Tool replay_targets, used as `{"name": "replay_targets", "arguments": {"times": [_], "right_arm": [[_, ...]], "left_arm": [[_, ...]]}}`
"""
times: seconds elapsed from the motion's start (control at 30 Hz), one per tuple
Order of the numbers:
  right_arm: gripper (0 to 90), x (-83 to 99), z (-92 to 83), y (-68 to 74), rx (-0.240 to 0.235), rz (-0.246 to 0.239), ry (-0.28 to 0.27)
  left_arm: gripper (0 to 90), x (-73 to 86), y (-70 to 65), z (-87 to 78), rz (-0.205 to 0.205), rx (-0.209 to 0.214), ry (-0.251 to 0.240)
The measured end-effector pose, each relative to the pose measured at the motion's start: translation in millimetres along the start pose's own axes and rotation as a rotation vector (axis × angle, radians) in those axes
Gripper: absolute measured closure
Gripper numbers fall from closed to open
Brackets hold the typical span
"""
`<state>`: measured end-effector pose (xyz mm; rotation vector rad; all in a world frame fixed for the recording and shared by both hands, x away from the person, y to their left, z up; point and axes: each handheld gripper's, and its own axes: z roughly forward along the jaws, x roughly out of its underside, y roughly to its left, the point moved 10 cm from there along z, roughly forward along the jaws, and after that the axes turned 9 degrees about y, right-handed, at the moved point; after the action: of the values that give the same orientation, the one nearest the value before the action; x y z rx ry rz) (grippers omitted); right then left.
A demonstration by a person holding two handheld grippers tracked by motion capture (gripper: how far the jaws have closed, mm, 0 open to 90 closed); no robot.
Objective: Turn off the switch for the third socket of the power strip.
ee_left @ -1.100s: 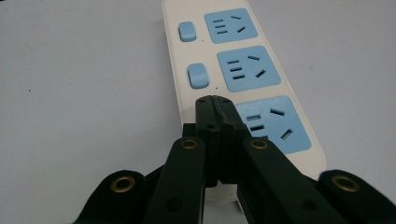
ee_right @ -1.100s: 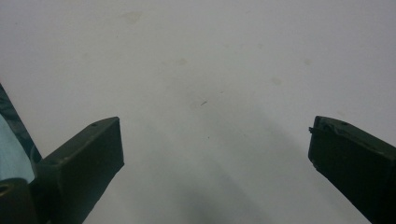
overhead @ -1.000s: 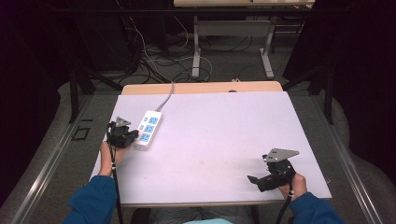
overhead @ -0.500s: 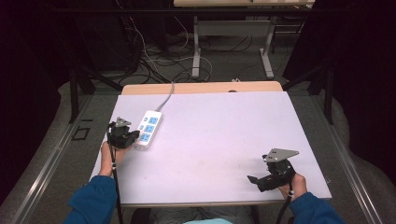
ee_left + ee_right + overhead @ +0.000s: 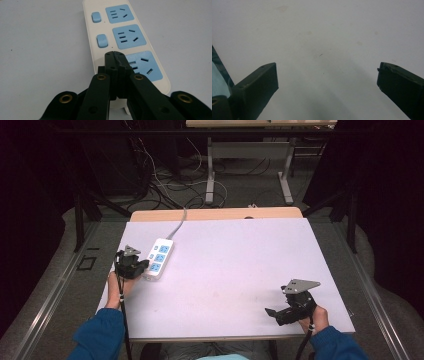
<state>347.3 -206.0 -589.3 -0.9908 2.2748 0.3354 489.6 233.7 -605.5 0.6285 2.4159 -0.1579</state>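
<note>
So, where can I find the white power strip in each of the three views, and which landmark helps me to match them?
High view: the power strip lies at the left of the table, by the left gripper.
Left gripper view: it runs from top centre to lower right, with the shut jaws over its near end.
Right gripper view: bare table between open jaws of the right gripper; no strip.
Shared landmark: the pale tabletop.

A pale, faintly stained surface [image 5: 235,270] with a wooden strip along its far edge carries a white power strip [image 5: 159,258] near its left side. The strip lies flat, blue sockets up, its grey cable [image 5: 178,222] running off the far edge.
</note>
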Motion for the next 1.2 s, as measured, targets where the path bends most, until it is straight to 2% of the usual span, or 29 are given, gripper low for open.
{"name": "replay_targets", "arguments": {"times": [0.1,0.13,0.43,0.63,0.67,0.8,0.9,1.0,1.1,1.2], "right_arm": [[2.8,0.3,0.1,-0.1,-0.003,-0.005,0.001],[2.8,0.3,0.1,-0.1,-0.003,-0.005,0.001],[2.8,0.4,-0.2,-0.1,-0.002,-0.003,0.001],[2.8,1.2,0.3,0.1,-0.004,-0.001,0.012],[2.8,1.2,0.3,0.1,-0.004,-0.001,0.012],[2.8,1.1,0.8,-0.2,-0.003,0.001,0.009],[2.8,2.5,0.1,0.2,-0.007,-0.003,0.027],[2.9,1.5,0.5,0.1,-0.005,0.0,0.016],[2.8,2.5,0.1,0.2,-0.006,-0.003,0.027],[2.8,1.5,0.5,0.0,-0.005,0.0,0.015]], "left_arm": [[90.0,-0.4,-0.3,0.1,0.015,-0.011,0.003],[90.0,-0.8,-0.6,0.3,0.004,-0.008,-0.002],[90.0,-0.2,1.3,0.1,0.005,-0.023,0.005],[90.0,-1.0,-0.3,0.7,0.0,-0.017,-0.004],[90.0,0.6,0.1,-0.3,0.01,-0.018,0.015],[90.0,-0.8,0.2,0.7,-0.003,-0.019,-0.005],[90.0,0.0,1.5,0.2,0.007,-0.02,0.002],[90.0,1.4,0.9,-0.6,0.004,-0.009,0.015],[90.0,0.6,1.2,0.2,0.0,-0.015,0.002],[90.0,0.4,1.2,0.2,-0.004,-0.01,-0.003]]}}
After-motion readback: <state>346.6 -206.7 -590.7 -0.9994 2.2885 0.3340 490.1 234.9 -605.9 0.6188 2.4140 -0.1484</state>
